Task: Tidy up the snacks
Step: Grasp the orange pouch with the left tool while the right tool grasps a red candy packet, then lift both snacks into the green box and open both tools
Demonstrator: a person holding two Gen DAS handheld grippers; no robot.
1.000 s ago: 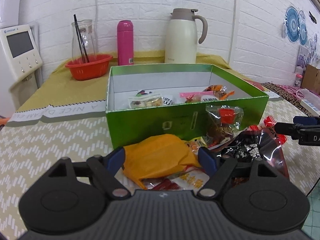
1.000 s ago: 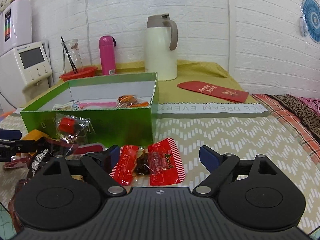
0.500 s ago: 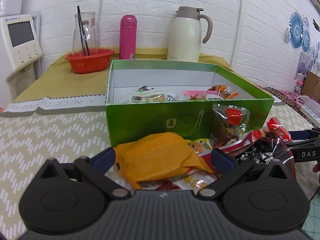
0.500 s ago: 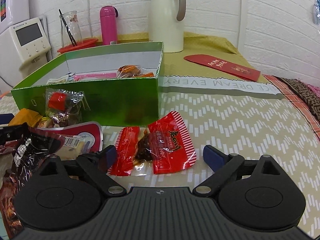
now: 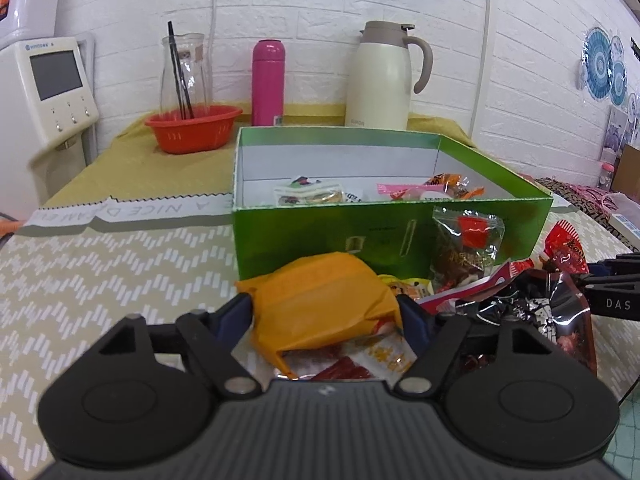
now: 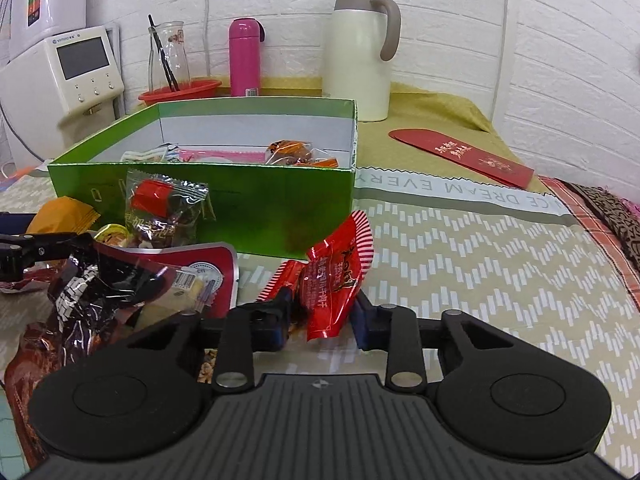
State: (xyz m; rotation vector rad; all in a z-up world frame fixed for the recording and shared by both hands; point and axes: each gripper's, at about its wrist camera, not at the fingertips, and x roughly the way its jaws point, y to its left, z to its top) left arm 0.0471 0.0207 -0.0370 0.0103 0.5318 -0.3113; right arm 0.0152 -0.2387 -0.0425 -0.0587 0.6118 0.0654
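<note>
An open green box [image 5: 320,236] [image 6: 256,204] holds several wrapped snacks. A pile of loose snack packets lies in front of it. My left gripper [image 5: 326,314] is shut on an orange packet [image 5: 320,304] at the near side of the pile. My right gripper [image 6: 323,316] is shut on a red striped packet [image 6: 334,276], which stands crumpled between the fingers just in front of the box's right corner. A clear packet with a red label [image 5: 468,248] [image 6: 166,210] leans on the box front. A dark foil bag [image 5: 536,312] [image 6: 96,292] lies between the grippers.
At the back stand a cream thermos jug [image 5: 382,76] [image 6: 358,52], a pink bottle [image 5: 267,82], a red basket with a glass jar [image 5: 194,126] and a white appliance [image 5: 52,92]. A red envelope [image 6: 464,154] lies on the cloth at the right.
Both grippers have closed from open: the left onto the orange packet, the right onto the red striped packet, which is now squeezed upright. Both cameras have come closer to the pile.
</note>
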